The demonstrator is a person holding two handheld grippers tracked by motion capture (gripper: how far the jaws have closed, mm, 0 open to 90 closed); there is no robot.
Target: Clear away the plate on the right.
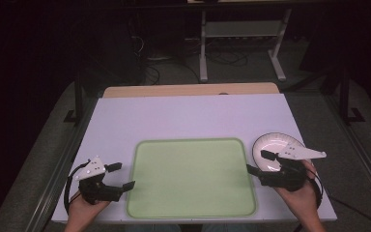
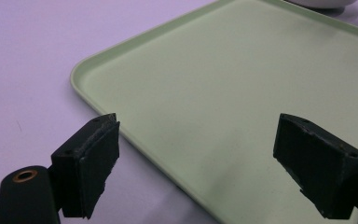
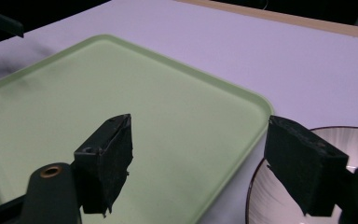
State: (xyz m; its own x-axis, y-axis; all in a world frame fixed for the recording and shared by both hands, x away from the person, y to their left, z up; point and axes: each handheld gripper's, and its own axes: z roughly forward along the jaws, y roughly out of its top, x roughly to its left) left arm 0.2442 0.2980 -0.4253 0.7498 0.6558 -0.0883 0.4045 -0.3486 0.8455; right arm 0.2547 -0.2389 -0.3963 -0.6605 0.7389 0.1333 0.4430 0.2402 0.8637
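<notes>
In the high view my right gripper [image 1: 260,162] covers the near part of the bowl [image 1: 275,143], at the right of the frame. In the left gripper view the bowl [image 2: 324,3] is cut off by the top edge. The right gripper view shows its dark rim and fine lines inside [image 3: 279,200]. The green tray [image 1: 191,176] lies empty in the lower middle. My left gripper [image 1: 122,176], lower left, and my right one are both spread wide, grasping nothing.

High view overlooks the table; both low, close gripper views share the tray [image 1: 191,179], seemingly facing inward.
</notes>
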